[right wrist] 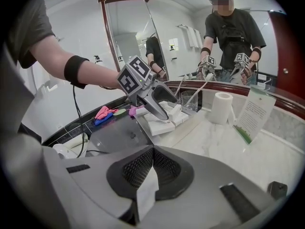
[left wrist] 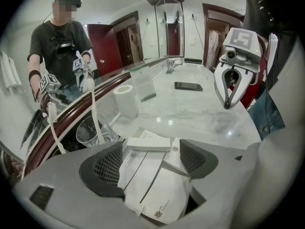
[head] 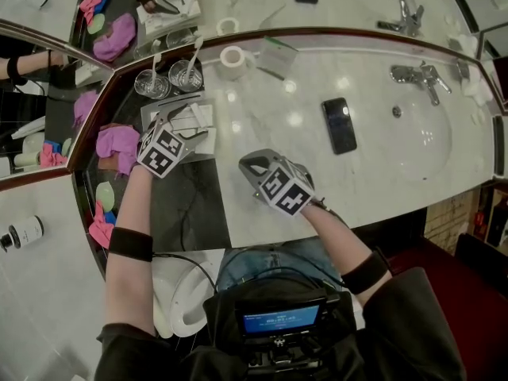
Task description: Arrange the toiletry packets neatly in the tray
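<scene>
A grey tray at the counter's left holds several white toiletry packets lying at mixed angles. My left gripper hangs over them, pointing steeply down. In the left gripper view its jaws stand open. A small white box lies across between the fingertips, and flat packets lie below it. My right gripper is to the right of the tray, over the marble. It is shut on a thin white packet that sticks out towards the camera. From there the left gripper shows above the tray's packets.
Two glasses with toothbrushes stand behind the tray, with a toilet roll and a card sign to their right. A black phone lies near the sink basin and tap. A pink cloth lies left of the tray.
</scene>
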Demonstrator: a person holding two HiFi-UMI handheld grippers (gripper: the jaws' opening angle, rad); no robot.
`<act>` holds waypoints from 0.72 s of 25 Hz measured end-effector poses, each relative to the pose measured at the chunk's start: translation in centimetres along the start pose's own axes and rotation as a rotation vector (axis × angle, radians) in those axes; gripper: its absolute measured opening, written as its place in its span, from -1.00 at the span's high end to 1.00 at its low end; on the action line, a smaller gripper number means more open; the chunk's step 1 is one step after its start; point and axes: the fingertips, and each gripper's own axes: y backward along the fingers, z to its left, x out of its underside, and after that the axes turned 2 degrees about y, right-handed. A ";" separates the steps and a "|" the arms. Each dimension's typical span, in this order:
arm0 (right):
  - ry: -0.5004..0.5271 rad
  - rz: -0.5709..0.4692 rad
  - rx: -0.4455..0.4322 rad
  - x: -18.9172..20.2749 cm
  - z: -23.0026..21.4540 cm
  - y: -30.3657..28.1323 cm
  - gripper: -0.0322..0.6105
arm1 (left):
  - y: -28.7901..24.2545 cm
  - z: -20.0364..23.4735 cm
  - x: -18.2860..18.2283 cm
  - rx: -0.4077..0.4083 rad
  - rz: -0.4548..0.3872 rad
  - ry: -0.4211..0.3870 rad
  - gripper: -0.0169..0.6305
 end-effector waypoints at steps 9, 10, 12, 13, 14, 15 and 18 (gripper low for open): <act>0.036 0.004 0.003 0.2 0.6 3.3 0.88 | 4.6 -1.9 -2.0 -0.136 -0.068 0.069 -0.21; 0.045 0.004 0.003 0.1 0.7 3.8 0.88 | 5.5 -2.3 -2.3 -0.154 -0.080 0.077 -0.21; 0.063 0.002 0.004 -0.1 0.8 4.8 0.88 | 7.4 -3.4 -3.2 -0.192 -0.111 0.093 -0.09; 0.070 0.000 0.005 -0.1 0.8 5.4 0.88 | 8.4 -4.0 -3.6 -0.212 -0.131 0.112 0.00; 0.075 -0.004 0.006 -0.2 0.8 6.0 0.88 | 9.4 -4.7 -3.9 -0.235 -0.153 0.138 0.09; 0.079 -0.009 0.007 -0.3 0.9 6.5 0.88 | 10.4 -5.3 -4.1 -0.262 -0.176 0.168 0.21; 0.095 -0.028 0.007 -0.6 0.8 8.2 0.88 | 13.7 -6.8 -4.9 -0.376 -0.262 0.283 0.63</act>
